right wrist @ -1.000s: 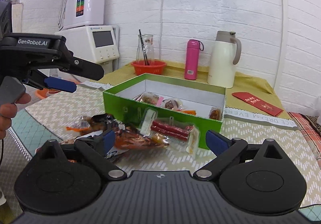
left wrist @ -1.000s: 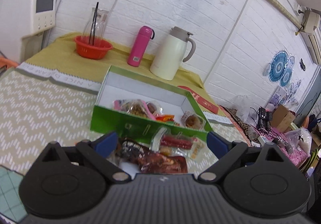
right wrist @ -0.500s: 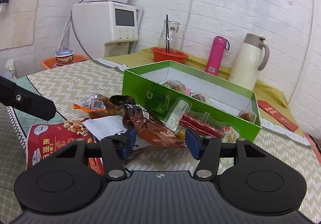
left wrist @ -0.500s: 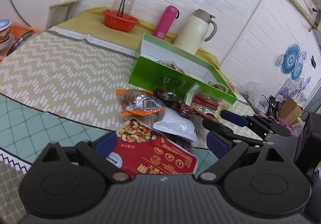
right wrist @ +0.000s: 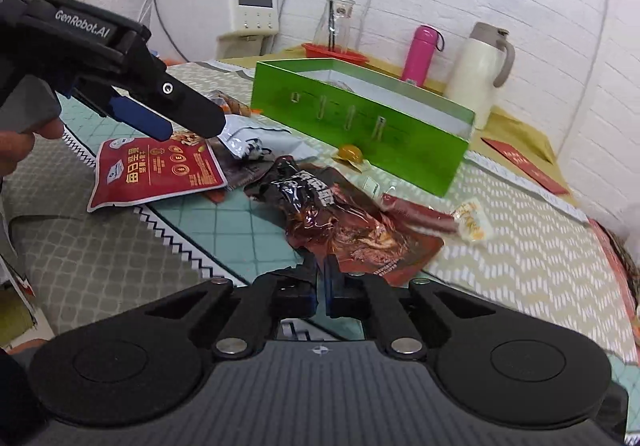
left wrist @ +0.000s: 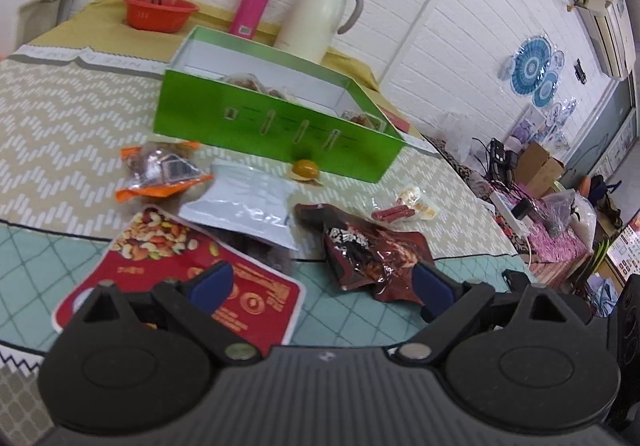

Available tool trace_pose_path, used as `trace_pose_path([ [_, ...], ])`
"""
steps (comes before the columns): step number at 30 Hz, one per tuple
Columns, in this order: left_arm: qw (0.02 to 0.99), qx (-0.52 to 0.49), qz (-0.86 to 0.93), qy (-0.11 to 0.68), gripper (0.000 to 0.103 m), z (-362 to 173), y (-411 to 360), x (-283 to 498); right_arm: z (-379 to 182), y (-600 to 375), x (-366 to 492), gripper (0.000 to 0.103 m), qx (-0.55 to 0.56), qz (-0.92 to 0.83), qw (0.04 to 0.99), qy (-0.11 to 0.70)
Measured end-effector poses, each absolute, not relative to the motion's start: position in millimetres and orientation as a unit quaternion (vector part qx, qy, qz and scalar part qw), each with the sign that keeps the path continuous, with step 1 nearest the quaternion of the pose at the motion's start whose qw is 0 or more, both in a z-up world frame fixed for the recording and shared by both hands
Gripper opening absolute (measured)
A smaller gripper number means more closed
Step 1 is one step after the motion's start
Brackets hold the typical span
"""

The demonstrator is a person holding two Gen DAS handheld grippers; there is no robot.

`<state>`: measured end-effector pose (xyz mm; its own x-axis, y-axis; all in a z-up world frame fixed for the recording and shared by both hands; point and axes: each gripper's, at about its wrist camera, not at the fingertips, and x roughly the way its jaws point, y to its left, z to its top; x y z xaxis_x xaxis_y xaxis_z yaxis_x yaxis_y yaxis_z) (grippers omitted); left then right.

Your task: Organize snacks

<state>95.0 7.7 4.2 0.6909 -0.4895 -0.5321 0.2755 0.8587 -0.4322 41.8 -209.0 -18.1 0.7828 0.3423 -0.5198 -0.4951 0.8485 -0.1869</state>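
Note:
A green box (left wrist: 276, 126) (right wrist: 360, 126) with several snacks inside stands on the table. In front of it lie a dark red meat packet (left wrist: 368, 250) (right wrist: 344, 218), a red nut bag (left wrist: 180, 270) (right wrist: 160, 170), a silver pouch (left wrist: 244, 202), an orange-edged packet (left wrist: 160, 170), a sausage pack (left wrist: 404, 208) (right wrist: 432, 218) and a small round yellow snack (left wrist: 305, 168) (right wrist: 350, 152). My left gripper (left wrist: 320, 286) (right wrist: 176, 126) is open above the nut bag. My right gripper (right wrist: 320, 278) is shut on the near edge of the dark red meat packet.
A cream thermos jug (left wrist: 320, 14), pink bottle (left wrist: 252, 2) and orange bowl with a glass flask (left wrist: 160, 10) stand behind the box. A white appliance (right wrist: 248, 6) is at the back left. A red envelope (right wrist: 524, 162) lies right of the box.
My right gripper has closed on the dark red packet and pulled it away from the box. The sausage pack came with it. My left gripper moved nearer the snack pile.

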Motion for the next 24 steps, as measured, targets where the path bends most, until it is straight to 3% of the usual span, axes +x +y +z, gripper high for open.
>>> trace_pose_path([
  [1,0.903,-0.157,-0.218,0.335,0.093,3,1,97,-18,-216,40,0.011,-0.143,0.222,0.932,0.247],
  [3,0.899,-0.149,-0.231,0.341,0.093,1,-10,101,-17,-231,38,0.051,-0.097,0.212,0.940,0.249],
  [5,0.895,-0.137,-0.243,0.347,0.093,-2,-22,106,-16,-244,39,0.082,-0.051,0.195,0.948,0.246],
  [10,0.896,-0.122,-0.245,0.350,0.092,-7,-40,121,-21,-259,56,0.084,0.018,0.161,0.952,0.261],
  [12,0.894,-0.129,-0.241,0.354,0.087,-9,-40,130,-24,-261,62,0.084,0.041,0.157,0.950,0.266],
  [13,0.893,-0.131,-0.239,0.358,0.077,-11,-40,134,-25,-263,65,0.084,0.050,0.156,0.950,0.267],
  [14,0.890,-0.137,-0.241,0.362,0.058,-12,-39,139,-26,-264,67,0.084,0.058,0.155,0.950,0.266],
  [17,0.886,-0.142,-0.236,0.374,0.048,-17,-38,148,-29,-267,73,0.084,0.074,0.150,0.947,0.274],
  [24,0.884,-0.140,-0.235,0.378,0.045,-20,-37,155,-30,-269,83,0.085,0.104,0.163,0.939,0.285],
])
